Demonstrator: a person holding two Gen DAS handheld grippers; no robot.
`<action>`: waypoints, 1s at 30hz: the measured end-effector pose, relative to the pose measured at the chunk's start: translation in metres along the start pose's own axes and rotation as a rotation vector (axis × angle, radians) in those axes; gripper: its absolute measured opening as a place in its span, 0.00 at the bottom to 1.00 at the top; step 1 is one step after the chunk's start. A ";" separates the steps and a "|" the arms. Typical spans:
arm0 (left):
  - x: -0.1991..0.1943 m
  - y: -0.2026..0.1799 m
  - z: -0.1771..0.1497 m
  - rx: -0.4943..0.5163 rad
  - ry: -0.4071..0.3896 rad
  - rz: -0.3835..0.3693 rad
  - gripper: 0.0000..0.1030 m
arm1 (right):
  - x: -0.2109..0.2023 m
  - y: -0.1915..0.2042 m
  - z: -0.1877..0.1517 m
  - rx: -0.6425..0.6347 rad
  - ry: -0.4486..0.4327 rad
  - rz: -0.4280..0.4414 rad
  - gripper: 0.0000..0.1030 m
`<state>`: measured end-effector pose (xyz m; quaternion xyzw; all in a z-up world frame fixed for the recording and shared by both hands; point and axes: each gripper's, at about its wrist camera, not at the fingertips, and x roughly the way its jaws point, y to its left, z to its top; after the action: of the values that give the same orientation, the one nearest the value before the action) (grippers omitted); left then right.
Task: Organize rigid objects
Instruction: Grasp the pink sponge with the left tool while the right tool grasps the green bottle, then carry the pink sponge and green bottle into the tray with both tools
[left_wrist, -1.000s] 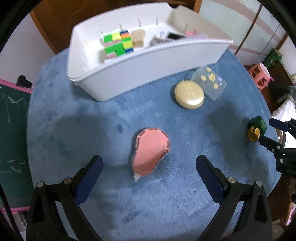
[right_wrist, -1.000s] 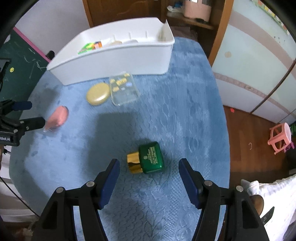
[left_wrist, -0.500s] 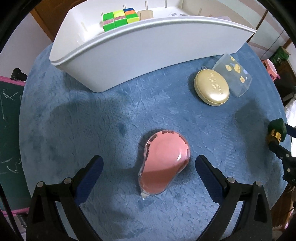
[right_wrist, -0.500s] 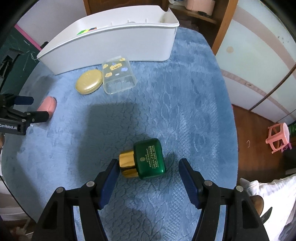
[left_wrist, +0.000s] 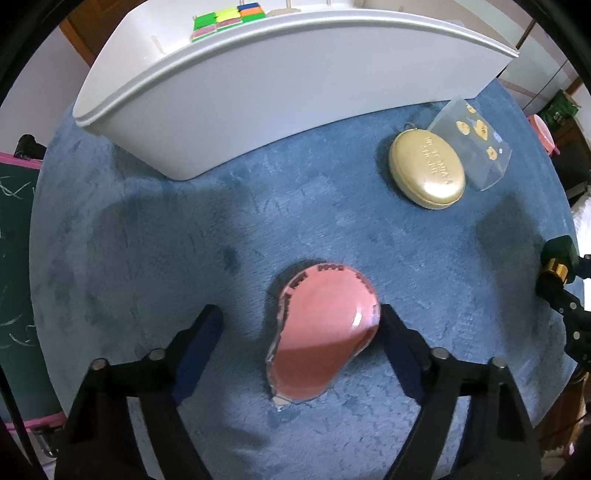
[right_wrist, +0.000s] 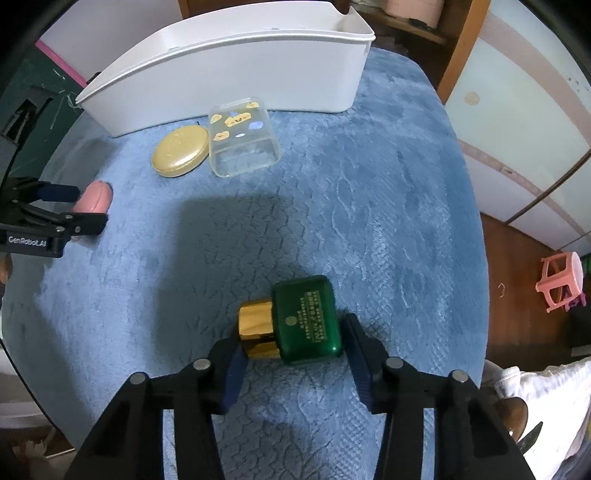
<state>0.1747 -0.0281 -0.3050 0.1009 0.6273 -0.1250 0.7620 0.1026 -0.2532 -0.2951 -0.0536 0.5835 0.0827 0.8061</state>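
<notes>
A pink teardrop-shaped case (left_wrist: 321, 332) lies on the blue mat between the fingers of my left gripper (left_wrist: 301, 325). Its right finger touches the case and its left finger stands apart, so the gripper is open. A green bottle with a gold cap (right_wrist: 299, 321) lies on its side between the fingers of my right gripper (right_wrist: 293, 352), which has closed in to touch both ends. The white bin (left_wrist: 258, 88) stands at the back and holds coloured cubes (left_wrist: 225, 20). The left gripper (right_wrist: 74, 206) and pink case (right_wrist: 96, 195) also show in the right wrist view.
A gold oval tin (left_wrist: 426, 171) and a clear plastic box with yellow stickers (left_wrist: 472, 144) lie on the mat in front of the bin's right end. A green chalkboard (left_wrist: 14, 258) stands at the left. A pink stool (right_wrist: 561, 280) stands on the floor at the right.
Both grippers have come down and forward onto their objects. The left fingers have narrowed around the pink case. The right fingers have closed onto the green bottle.
</notes>
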 end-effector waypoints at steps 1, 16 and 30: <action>0.000 -0.003 0.001 0.005 -0.003 -0.001 0.73 | 0.000 0.001 0.000 -0.005 0.000 -0.002 0.45; -0.023 -0.035 -0.002 0.029 -0.026 0.037 0.52 | -0.011 -0.003 0.000 0.027 -0.008 0.034 0.44; -0.120 -0.048 -0.003 0.011 -0.149 0.029 0.52 | -0.073 0.008 0.005 0.016 -0.106 0.094 0.44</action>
<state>0.1346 -0.0653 -0.1875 0.1044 0.5668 -0.1243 0.8077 0.0831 -0.2498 -0.2239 -0.0155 0.5425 0.1184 0.8315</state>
